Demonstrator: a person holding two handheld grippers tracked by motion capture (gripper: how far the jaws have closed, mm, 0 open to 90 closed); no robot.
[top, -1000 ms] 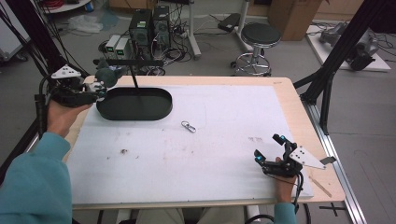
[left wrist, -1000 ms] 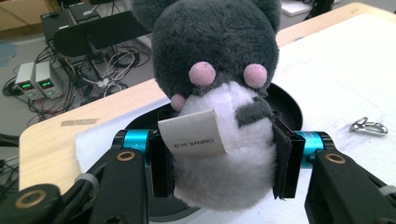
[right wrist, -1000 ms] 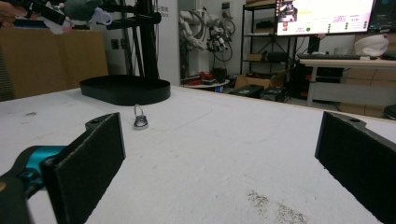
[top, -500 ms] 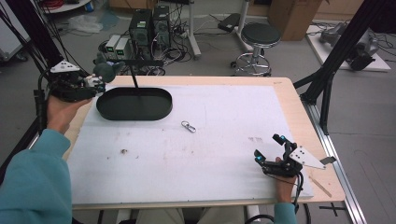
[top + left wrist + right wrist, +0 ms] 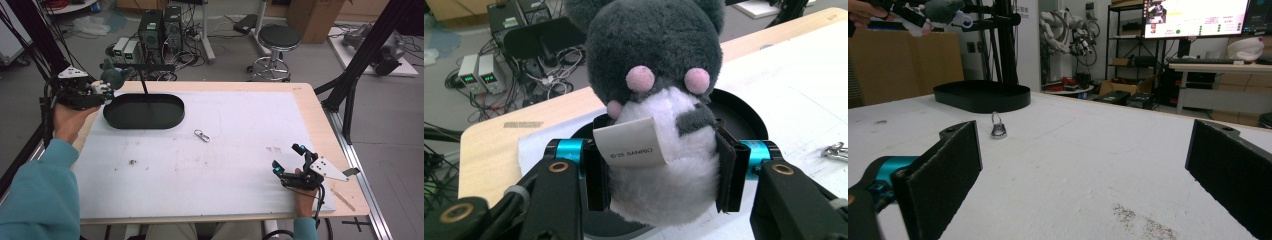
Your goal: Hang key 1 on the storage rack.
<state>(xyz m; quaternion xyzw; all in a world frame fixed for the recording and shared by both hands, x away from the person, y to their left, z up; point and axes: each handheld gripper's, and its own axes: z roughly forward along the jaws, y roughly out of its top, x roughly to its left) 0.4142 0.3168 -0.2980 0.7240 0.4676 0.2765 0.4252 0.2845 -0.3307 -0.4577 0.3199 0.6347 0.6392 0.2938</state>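
Left claw (image 5: 659, 172) pinches plush toy (image 5: 656, 90); right claw (image 5: 291, 160) spread over white mat (image 5: 240, 130).

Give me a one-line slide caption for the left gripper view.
Left gripper shut on a grey plush toy above the black oval tray.

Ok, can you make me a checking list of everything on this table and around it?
Surface: white mat on a wooden table, a few dirt specks.
Job's things: grey plush toy; black oval tray with a stand.
Clutter: small metal clip.
Grippers: left hand-held gripper shut on the plush toy, raised by the tray's left end; right hand-held gripper open, low near the front right.
Cables: one trails from each gripper.
Surroundings: stool, power supplies, boxes.
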